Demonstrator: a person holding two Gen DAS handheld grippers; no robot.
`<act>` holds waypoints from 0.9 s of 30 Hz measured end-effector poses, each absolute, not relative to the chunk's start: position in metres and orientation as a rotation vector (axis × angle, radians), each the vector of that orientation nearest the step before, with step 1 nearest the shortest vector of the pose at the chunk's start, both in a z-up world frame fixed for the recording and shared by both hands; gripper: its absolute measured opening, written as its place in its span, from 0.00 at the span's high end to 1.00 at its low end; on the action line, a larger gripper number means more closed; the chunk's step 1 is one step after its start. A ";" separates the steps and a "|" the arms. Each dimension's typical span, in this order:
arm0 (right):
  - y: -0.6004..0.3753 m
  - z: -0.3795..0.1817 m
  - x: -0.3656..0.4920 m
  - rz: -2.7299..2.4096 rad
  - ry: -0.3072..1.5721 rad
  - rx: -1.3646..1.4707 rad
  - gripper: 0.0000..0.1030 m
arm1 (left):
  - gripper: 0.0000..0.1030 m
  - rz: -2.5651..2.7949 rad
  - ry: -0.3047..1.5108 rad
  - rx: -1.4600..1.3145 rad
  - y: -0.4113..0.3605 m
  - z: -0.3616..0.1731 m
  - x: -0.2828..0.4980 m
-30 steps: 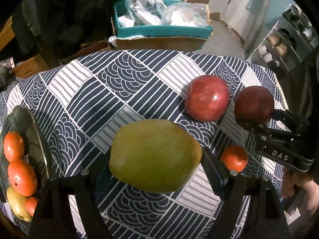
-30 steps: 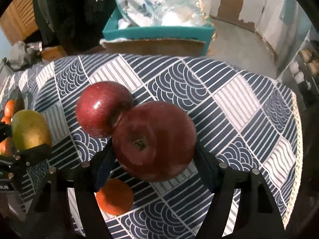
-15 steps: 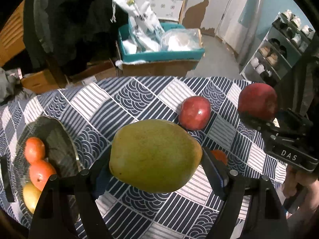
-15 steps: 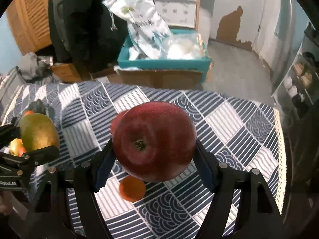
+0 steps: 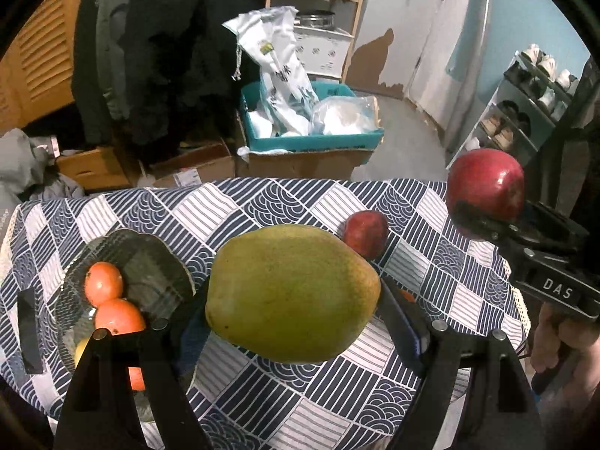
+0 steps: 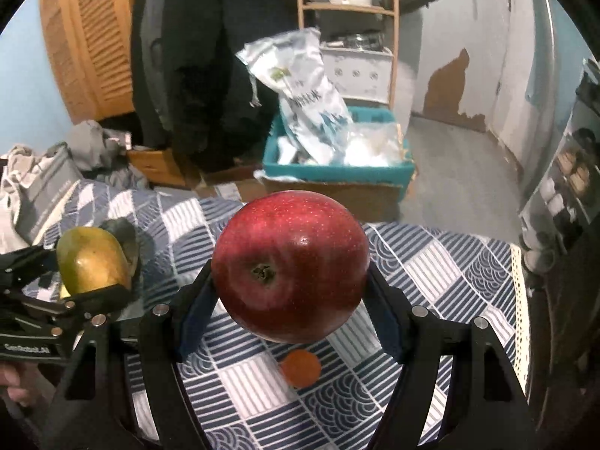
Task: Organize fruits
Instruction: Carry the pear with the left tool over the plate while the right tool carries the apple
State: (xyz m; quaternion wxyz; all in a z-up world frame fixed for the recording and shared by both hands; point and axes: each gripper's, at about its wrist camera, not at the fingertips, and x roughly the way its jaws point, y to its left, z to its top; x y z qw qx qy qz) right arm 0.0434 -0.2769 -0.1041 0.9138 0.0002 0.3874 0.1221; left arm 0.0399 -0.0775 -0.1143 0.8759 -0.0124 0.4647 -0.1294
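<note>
My left gripper (image 5: 292, 300) is shut on a green-yellow mango (image 5: 292, 292) and holds it in the air above the patterned tablecloth (image 5: 262, 206). To its right, my right gripper (image 6: 290, 273) is shut on a big red apple (image 6: 290, 266), also lifted; the left wrist view shows that apple (image 5: 485, 187) too. A second red apple (image 5: 365, 232) and a small tangerine (image 6: 300, 367) lie on the cloth. A glass plate (image 5: 157, 258) at the left holds tangerines (image 5: 103, 283) and a yellow fruit that is partly hidden.
Beyond the table's far edge stand a teal crate (image 5: 311, 142) with plastic bags on cardboard boxes, dark hanging clothes and a shoe rack (image 5: 525, 112). A black flat object (image 5: 28, 332) lies left of the plate. A hand (image 5: 562, 341) holds the right gripper.
Both grippers have risen with their fruit and tipped upward, so the table looks smaller and farther. The second apple and the tangerine stayed on the cloth.
</note>
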 end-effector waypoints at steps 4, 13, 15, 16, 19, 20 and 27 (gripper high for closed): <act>-0.265 -0.090 0.038 0.282 0.763 0.002 0.28 | 0.19 -0.259 0.938 -0.029 -0.067 -0.103 0.032; -0.239 -0.072 0.035 0.341 0.725 0.016 0.28 | 0.19 -0.242 0.901 -0.071 -0.043 -0.087 0.023; -0.233 -0.071 0.035 0.355 0.725 0.017 0.28 | 0.19 -0.232 0.895 -0.072 -0.037 -0.086 0.021; -0.229 -0.071 0.036 0.362 0.724 0.016 0.28 | 0.19 -0.228 0.894 -0.071 -0.034 -0.086 0.020; -0.219 -0.071 0.038 0.388 0.726 0.013 0.28 | 0.19 -0.210 0.897 -0.075 -0.025 -0.089 0.019; -0.215 -0.071 0.039 0.398 0.728 0.016 0.28 | 0.19 -0.205 0.904 -0.083 -0.021 -0.092 0.020; -0.185 -0.081 0.050 0.451 0.761 0.011 0.28 | 0.19 -0.149 0.944 -0.120 0.006 -0.108 0.023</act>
